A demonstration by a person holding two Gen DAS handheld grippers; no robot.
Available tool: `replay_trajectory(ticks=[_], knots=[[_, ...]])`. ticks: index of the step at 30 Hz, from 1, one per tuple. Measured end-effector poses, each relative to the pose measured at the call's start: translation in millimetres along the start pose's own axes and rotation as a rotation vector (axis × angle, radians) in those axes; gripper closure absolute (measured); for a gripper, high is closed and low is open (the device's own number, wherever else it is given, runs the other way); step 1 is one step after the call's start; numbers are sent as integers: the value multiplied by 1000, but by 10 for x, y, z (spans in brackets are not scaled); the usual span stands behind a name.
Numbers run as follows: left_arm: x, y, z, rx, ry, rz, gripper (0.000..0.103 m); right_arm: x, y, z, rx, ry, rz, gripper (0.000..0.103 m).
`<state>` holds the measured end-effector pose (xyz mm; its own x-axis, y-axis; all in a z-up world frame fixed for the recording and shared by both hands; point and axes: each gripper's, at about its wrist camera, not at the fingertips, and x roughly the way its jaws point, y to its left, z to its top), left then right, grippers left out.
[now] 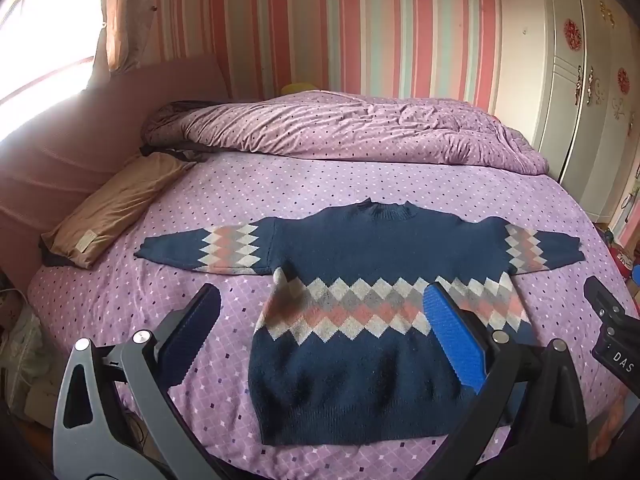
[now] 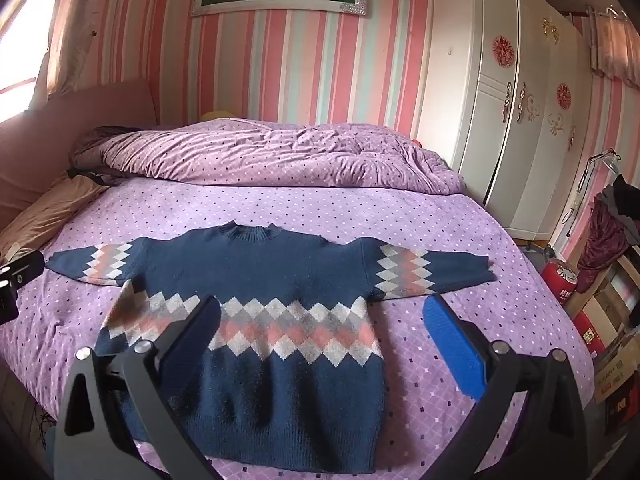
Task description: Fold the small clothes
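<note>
A small navy sweater point(image 1: 360, 252) with a pink, grey and white diamond band lies flat on the purple bed sheet point(image 1: 360, 184), sleeves spread out, hem towards me. It also shows in the right wrist view point(image 2: 260, 264). My left gripper point(image 1: 324, 320) is open and empty, hovering above the sweater's lower left part. My right gripper point(image 2: 324, 328) is open and empty above the sweater's lower right part. The right gripper's body point(image 1: 612, 332) shows at the left view's right edge.
A rolled purple duvet point(image 1: 340, 128) lies across the far side of the bed. A tan pillow point(image 1: 116, 204) sits at the left by the pink headboard. White wardrobes point(image 2: 512, 120) stand at the right. Boxes and a red canister point(image 2: 562, 280) stand beside the bed.
</note>
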<state>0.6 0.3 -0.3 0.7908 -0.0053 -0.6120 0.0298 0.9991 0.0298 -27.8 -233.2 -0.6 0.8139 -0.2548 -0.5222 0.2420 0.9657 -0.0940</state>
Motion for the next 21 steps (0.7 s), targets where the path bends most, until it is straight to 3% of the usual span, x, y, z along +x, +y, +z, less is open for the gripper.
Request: replay_trajectory(ticks=[21], knots=[[-50, -23, 68, 15, -11, 12, 3, 1, 2, 4, 2, 3, 6, 1]])
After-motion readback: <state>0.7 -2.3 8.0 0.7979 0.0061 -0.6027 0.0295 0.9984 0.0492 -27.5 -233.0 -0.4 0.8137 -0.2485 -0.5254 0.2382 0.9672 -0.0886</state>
